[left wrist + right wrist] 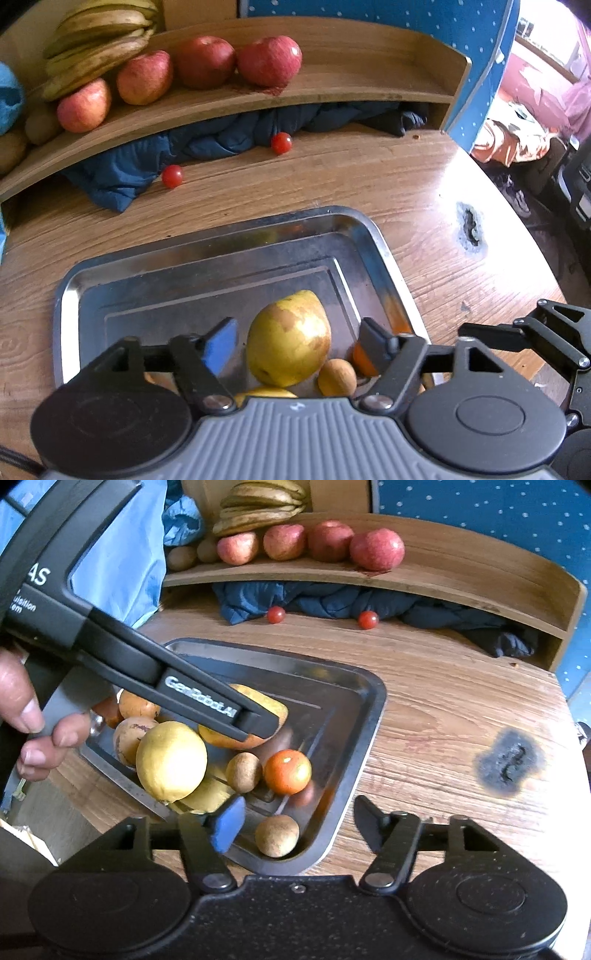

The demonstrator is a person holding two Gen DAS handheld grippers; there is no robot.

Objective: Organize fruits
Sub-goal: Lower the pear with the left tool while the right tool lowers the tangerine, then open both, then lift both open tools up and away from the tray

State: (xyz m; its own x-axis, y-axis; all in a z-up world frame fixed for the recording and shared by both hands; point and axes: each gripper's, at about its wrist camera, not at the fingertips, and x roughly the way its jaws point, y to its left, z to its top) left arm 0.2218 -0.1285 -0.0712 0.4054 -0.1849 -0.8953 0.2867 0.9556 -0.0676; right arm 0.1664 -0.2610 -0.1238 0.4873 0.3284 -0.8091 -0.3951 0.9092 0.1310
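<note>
Sitting in the steel tray (207,254) are the pear (288,338), lemon (170,760) and tomato (287,771), while apples (205,61) line the shelf (332,88). Left gripper (295,341) straddles the pear without gripping; right gripper (295,823) gapes empty. Two cherry tomatoes (281,143) remain loose.

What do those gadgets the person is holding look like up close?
Each hand-held gripper is mostly black plastic, with two round black discs at its base and jointed black links out to two fingers. One finger of the left hand-held gripper carries a blue pad; so does one of the right. White lettering runs along the left one's side.
</note>
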